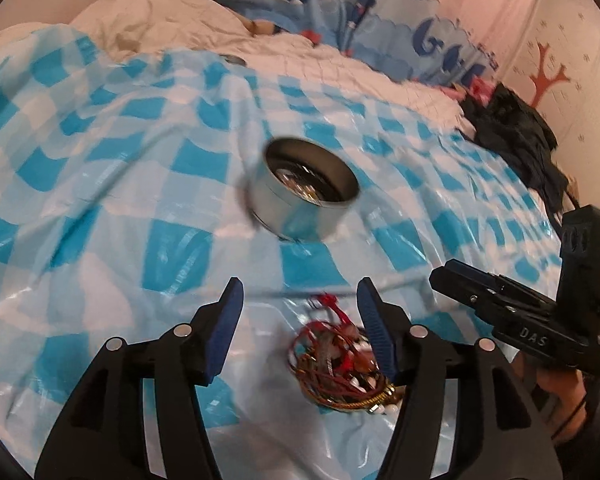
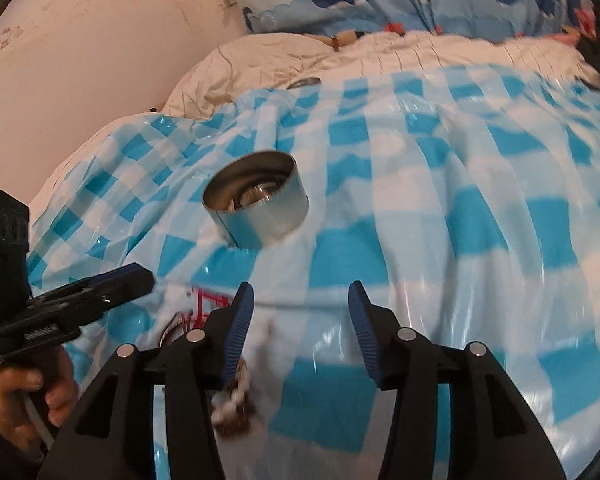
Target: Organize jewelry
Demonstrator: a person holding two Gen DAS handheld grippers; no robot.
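The left claw [image 1: 300,320] hangs with its fingers spread over a tangle of jewelry [image 1: 340,364] lying on the checked sheet [image 1: 100,200] on the bed, the tangle just beside its right finger. The left view shows red cords and pale beads; the right view only catches a blurred bit of it. The right claw [image 2: 300,320] is spread too, holding nothing. A tin [image 1: 306,188] stands farther off, with something shiny inside.
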